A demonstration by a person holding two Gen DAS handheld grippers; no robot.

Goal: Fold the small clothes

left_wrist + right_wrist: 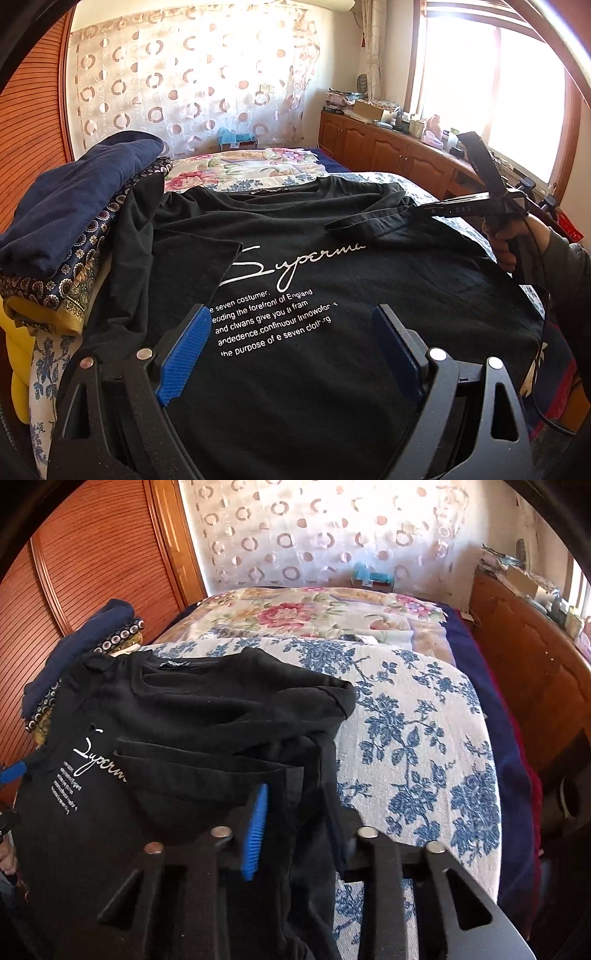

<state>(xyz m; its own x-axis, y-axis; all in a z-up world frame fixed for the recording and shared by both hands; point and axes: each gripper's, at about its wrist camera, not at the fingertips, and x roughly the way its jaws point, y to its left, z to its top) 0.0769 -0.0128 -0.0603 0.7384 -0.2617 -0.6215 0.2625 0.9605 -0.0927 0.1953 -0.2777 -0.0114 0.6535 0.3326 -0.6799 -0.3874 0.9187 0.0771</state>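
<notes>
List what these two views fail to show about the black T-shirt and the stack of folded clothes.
- Black T-shirt: hem cut off by the left wrist view's bottom edge, behind the left gripper.
- Its printed text: too small to read in the right wrist view.
- Right sleeve: hides the right gripper's far finger there.
- Folded stack: lower layers hidden by the shirt's folded-over sleeve.

Bedroom surroundings, both wrist views.

White bedspread printed with blue flowers (406,716) covers the near bed; a cream quilt with pink roses (314,613) lies at the far end, a dark blue blanket (491,716) along the right edge. Sheer white curtain with brown ring pattern (192,74) hangs on the far wall. Slatted reddish wooden wardrobe door (92,561) stands far left. Low wooden cabinet (388,151) runs under the bright window (491,85) at right, its top cluttered with small items.
</notes>
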